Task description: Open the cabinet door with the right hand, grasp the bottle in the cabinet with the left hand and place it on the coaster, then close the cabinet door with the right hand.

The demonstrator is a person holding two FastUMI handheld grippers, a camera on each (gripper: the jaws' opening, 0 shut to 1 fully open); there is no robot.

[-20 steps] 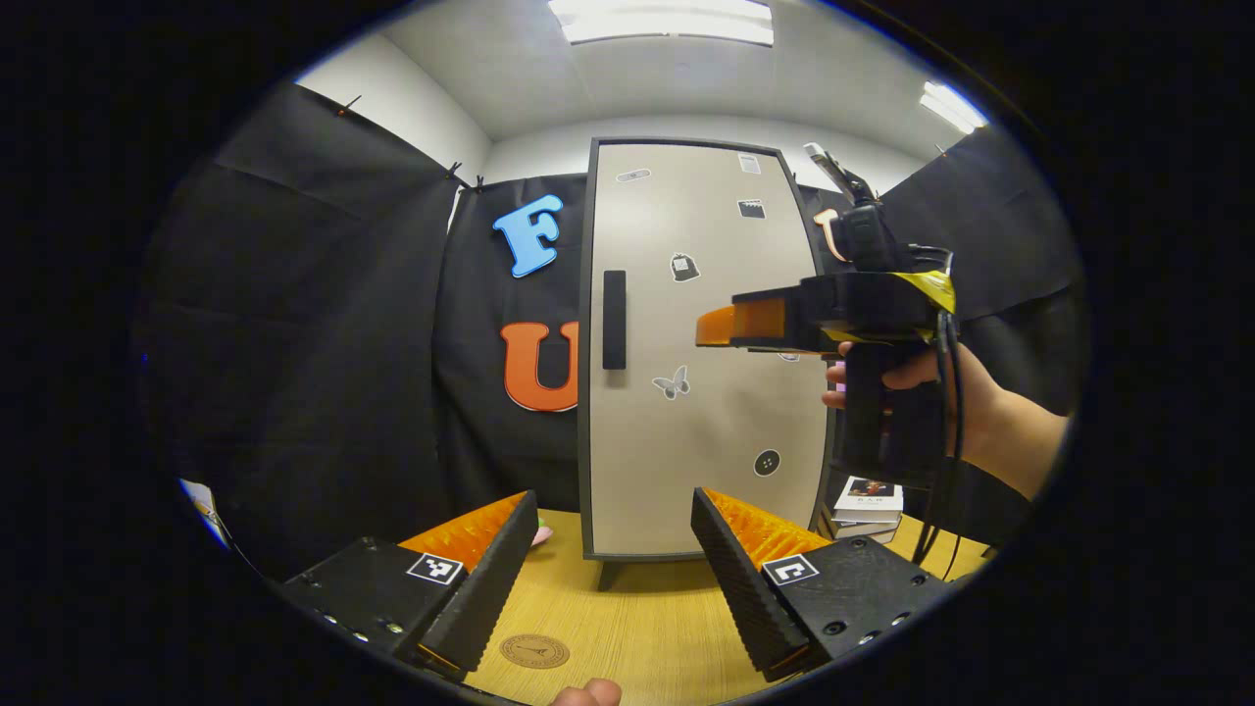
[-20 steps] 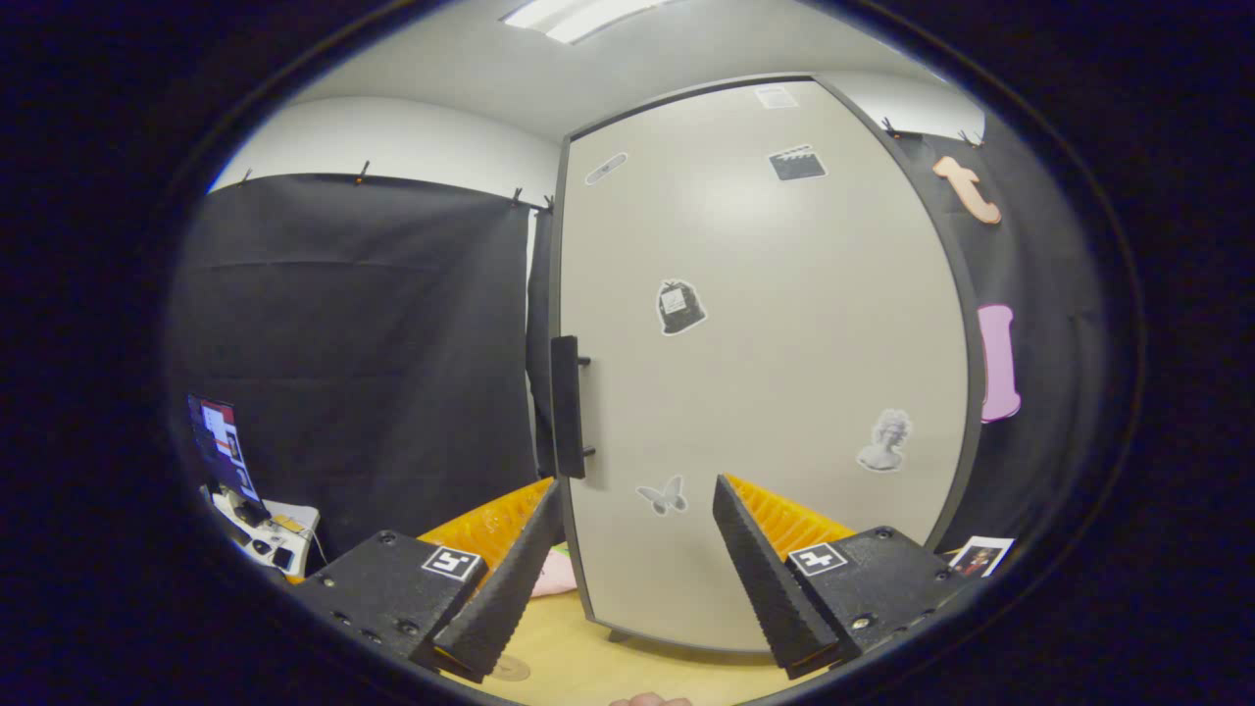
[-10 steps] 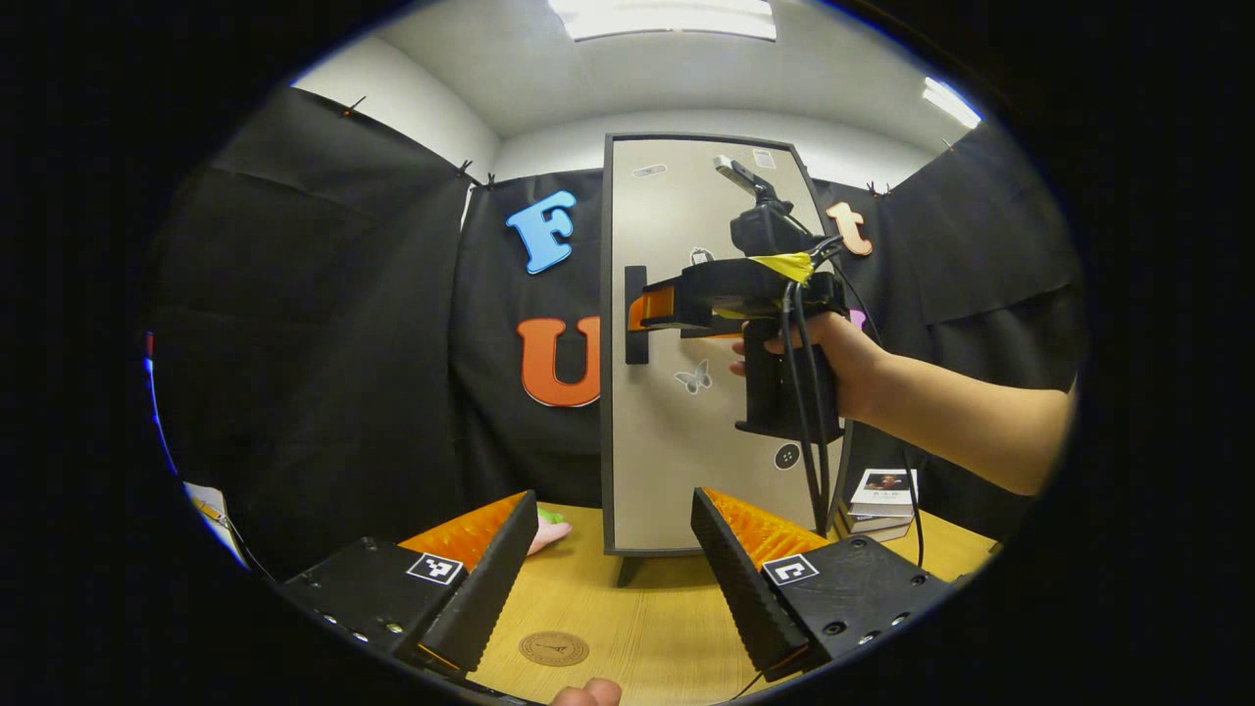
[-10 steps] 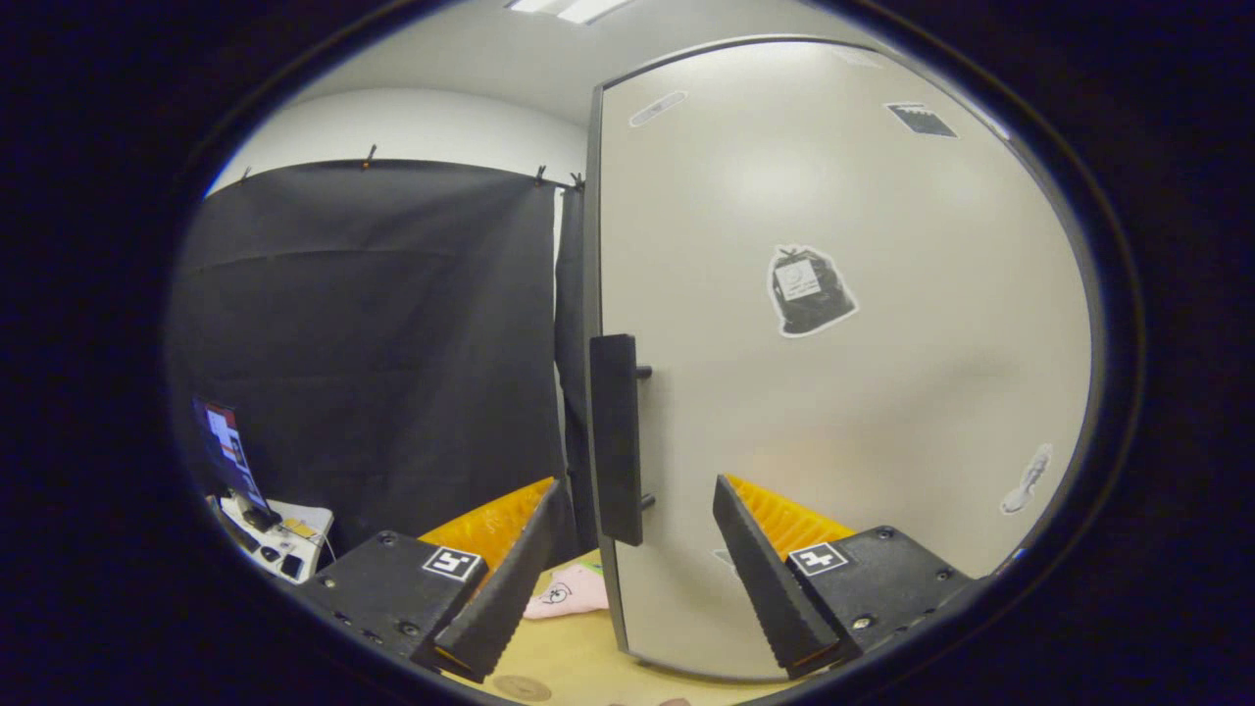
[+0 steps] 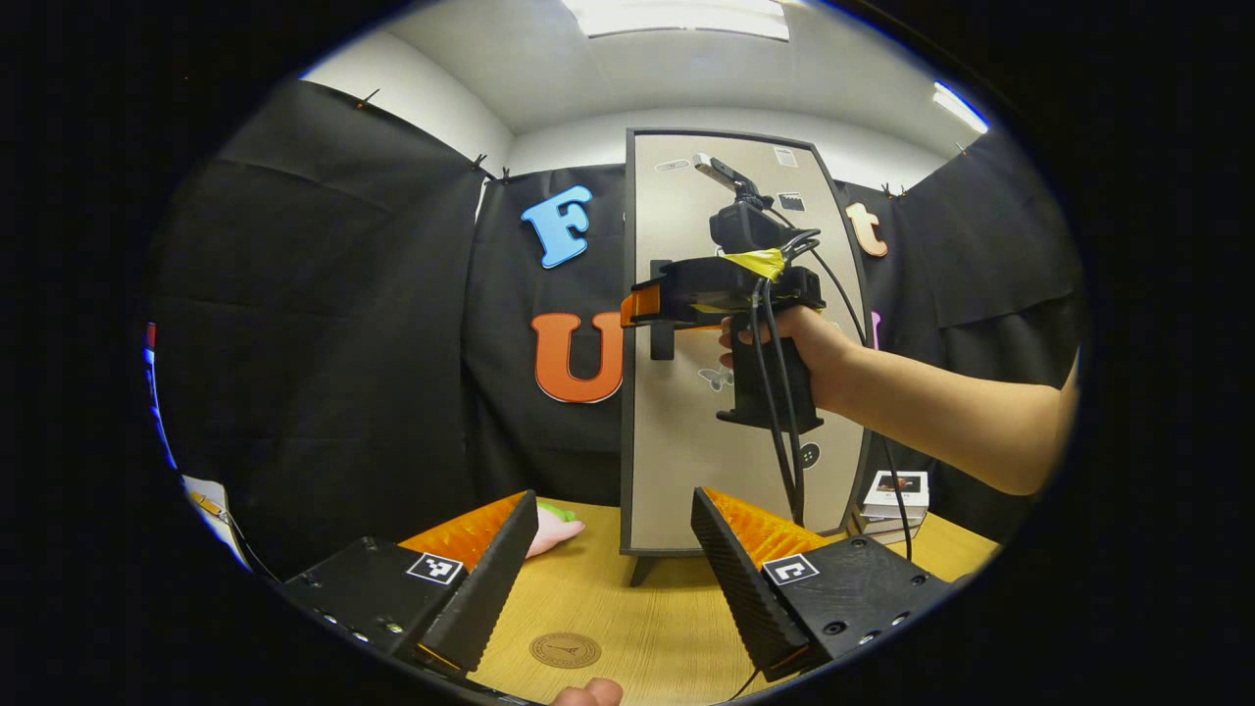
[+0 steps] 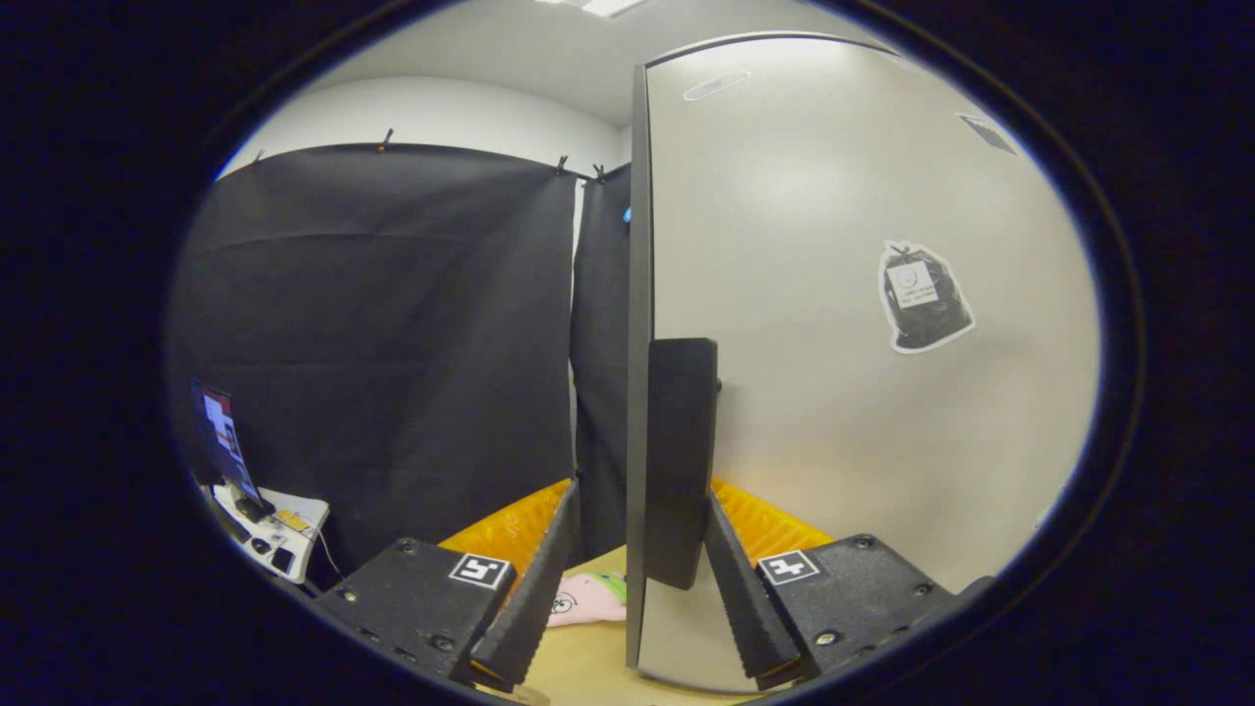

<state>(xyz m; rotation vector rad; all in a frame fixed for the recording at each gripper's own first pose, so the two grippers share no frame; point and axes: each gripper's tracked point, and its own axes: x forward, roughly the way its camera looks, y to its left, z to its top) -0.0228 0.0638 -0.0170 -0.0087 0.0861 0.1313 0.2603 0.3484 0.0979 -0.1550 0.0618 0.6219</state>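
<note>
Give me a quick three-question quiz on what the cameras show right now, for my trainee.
1. True or false: the cabinet door is closed.
2. What stands between the fingers of the right gripper? A the door handle; B a bottle; C a cup.
3. Fill in: the coaster lies on the table just ahead of the ____ gripper.

Key: 1 true; 2 A; 3 left.
</note>
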